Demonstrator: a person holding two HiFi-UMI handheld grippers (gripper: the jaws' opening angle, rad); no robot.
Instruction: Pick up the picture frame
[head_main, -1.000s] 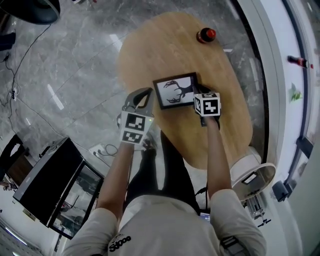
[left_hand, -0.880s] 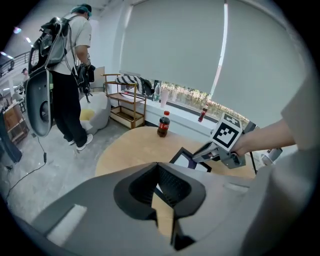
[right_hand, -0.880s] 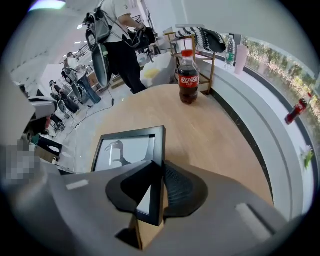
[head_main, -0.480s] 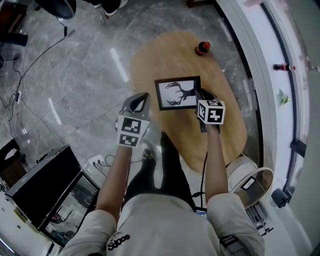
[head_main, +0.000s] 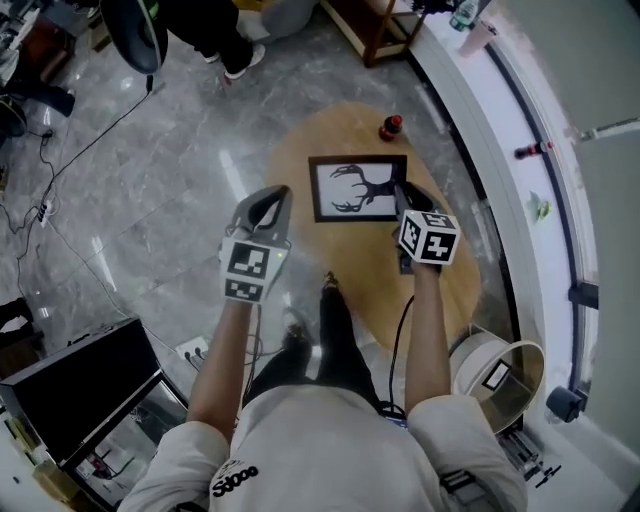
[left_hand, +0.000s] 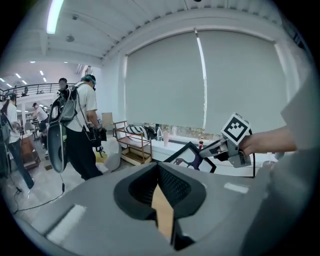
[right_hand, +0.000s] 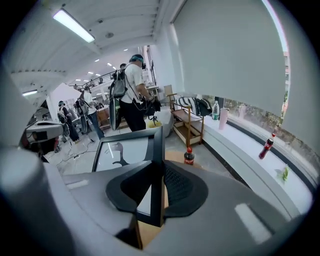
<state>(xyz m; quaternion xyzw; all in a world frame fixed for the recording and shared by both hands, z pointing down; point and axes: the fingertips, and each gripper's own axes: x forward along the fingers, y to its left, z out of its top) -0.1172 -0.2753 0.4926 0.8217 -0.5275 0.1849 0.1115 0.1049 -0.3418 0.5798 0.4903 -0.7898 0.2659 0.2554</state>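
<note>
— Where is the picture frame (head_main: 358, 187)?
— It is held up over the oval wooden tabletop (head_main: 440, 290), with its black border and antlered stag print facing upward. The right gripper (head_main: 401, 195) has it by the right-hand edge.
— How firm is that hold?
— In the right gripper view, the fingers (right_hand: 182, 187) are closed on the frame's black edge, which runs upright between them.
— And the other hand?
— The left gripper (head_main: 268, 196) hangs beside the tabletop over the grey marble floor (head_main: 150, 170), apart from the frame. Its tips meet and nothing is between them.
— Anything else in shot?
— A dark, red-capped bottle (head_main: 390, 127) stands at the tabletop's far end. A person with a backpack (left_hand: 82, 125) stands in the room beyond
</note>
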